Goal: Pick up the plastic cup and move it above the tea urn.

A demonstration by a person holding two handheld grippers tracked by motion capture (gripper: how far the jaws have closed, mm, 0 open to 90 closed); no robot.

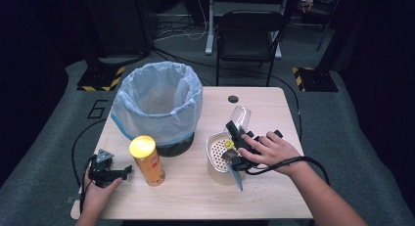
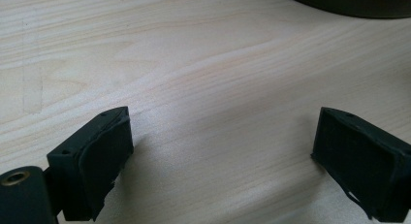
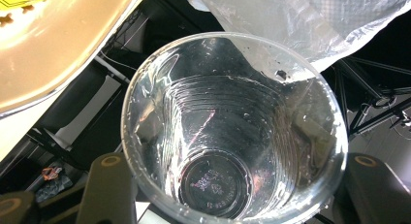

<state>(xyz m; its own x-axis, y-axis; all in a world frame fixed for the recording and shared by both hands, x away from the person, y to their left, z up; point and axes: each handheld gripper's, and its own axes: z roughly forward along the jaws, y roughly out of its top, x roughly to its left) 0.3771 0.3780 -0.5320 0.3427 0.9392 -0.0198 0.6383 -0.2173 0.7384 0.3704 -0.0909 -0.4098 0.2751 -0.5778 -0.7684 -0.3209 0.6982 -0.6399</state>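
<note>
1. A clear plastic cup (image 3: pixel 232 132) is clamped between the jaws of the right gripper (image 1: pixel 238 138) and held tilted above the cream strainer bowl (image 1: pixel 214 160), apparently for emptying or binning.
2. The left gripper (image 2: pixel 220 161) is rested wide open on the wooden table (image 1: pixel 264 103), idle.
3. A bag-lined bin (image 1: pixel 159 106) and a chip can (image 1: pixel 147 160) are kept within reach; a dark carpeted room with a chair (image 1: pixel 247 33) is seen beyond.

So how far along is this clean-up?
Hard to call anything finished. In hand: the right claw grips a clear plastic cup, raised above the table near the lined trash bin. Left: the chip can and colander bowl sit on the table; the left claw rests open.
</note>
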